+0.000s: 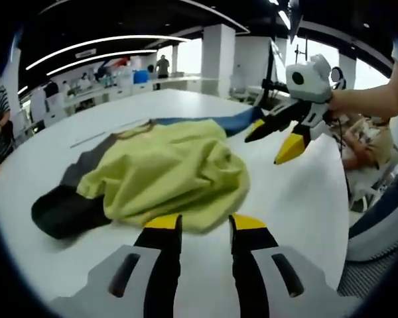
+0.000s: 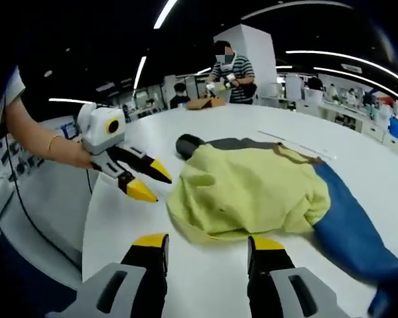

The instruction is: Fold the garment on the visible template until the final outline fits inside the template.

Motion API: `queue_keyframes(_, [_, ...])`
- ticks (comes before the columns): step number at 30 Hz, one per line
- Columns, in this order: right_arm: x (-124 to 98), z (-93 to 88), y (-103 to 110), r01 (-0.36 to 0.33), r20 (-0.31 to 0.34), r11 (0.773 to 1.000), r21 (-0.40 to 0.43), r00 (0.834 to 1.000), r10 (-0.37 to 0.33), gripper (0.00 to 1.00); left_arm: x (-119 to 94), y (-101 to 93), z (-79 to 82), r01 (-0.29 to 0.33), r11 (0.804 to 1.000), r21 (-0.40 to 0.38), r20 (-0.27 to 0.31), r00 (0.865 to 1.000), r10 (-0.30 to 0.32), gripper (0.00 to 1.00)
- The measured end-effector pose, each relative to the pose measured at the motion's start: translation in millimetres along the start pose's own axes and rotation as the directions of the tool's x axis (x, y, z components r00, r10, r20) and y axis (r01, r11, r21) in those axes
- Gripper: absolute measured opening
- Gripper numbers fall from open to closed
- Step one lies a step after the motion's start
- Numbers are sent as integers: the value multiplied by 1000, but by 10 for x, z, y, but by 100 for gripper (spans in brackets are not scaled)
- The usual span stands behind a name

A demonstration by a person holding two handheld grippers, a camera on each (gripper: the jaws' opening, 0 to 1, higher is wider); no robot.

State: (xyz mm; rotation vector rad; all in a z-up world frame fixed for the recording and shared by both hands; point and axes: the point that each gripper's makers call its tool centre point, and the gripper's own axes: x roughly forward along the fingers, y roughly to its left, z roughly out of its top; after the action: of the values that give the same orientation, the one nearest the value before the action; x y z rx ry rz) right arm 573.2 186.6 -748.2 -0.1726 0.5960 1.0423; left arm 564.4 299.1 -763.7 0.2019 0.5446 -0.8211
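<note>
A yellow-green garment (image 1: 166,169) (image 2: 252,189) lies bunched on the white table (image 1: 298,205) (image 2: 119,218). Its black sleeve (image 1: 63,212) (image 2: 189,144) trails off one side and its blue sleeve (image 1: 232,122) (image 2: 348,225) off the other. My left gripper (image 1: 205,225) (image 2: 150,183) is open just short of the garment's near hem, nothing between its jaws. My right gripper (image 2: 207,244) (image 1: 270,144) is open too, hovering above the table at the opposite hem near the blue sleeve. A thin line (image 1: 86,139) (image 2: 298,142) is marked on the table beyond the garment.
The table's rounded edge (image 1: 341,199) (image 2: 86,212) drops away close to both grippers. A hand (image 1: 371,99) (image 2: 60,149) holds each gripper. A person in a striped shirt (image 2: 232,69) stands at the table's far end. Benches (image 1: 119,83) with people line the room behind.
</note>
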Motion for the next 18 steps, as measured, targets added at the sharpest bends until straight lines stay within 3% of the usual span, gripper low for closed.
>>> queue_keyframes(18, [248, -126, -34, -62, -105, 984, -167, 993, 45, 40, 128, 59, -86, 4, 1000, 29, -43, 999, -3, 23])
